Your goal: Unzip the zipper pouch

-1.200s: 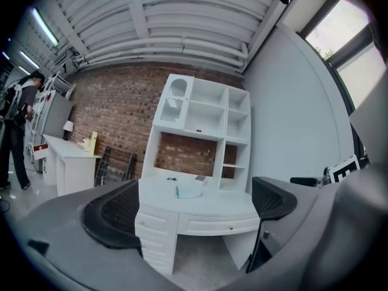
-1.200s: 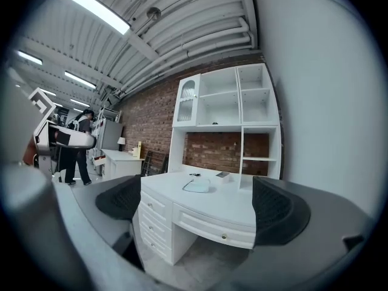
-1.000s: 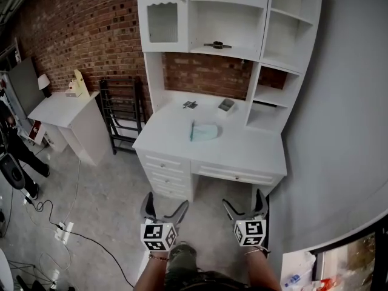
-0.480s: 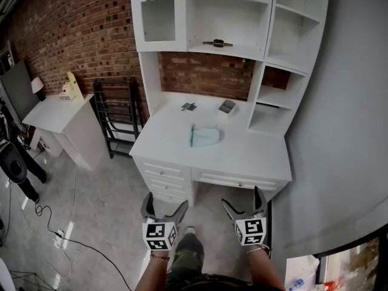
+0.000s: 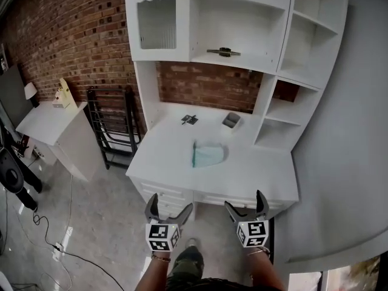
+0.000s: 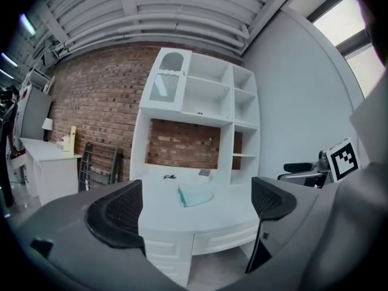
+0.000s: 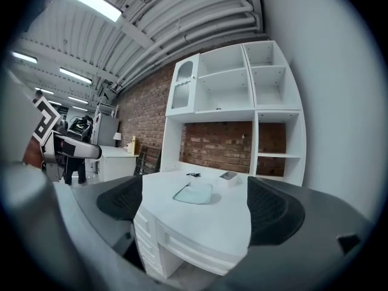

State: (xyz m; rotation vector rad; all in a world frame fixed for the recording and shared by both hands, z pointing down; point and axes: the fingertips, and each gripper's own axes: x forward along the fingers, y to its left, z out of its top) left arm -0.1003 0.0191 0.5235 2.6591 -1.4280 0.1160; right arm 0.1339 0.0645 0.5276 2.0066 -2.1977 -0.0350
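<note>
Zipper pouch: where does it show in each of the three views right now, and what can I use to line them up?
Head view: the zipper pouch lies in the middle of the white desk, just above frame centre.
Left gripper view: the pouch is at frame centre, seen between the open jaws.
Right gripper view: the pouch is at centre, slightly low.
Shared landmark: the small grey tray, behind-right of it.

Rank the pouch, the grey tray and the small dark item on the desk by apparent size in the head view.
Largest: pouch.
Next: grey tray.
Smallest: small dark item, which looks only slightly smaller than the tray.
</note>
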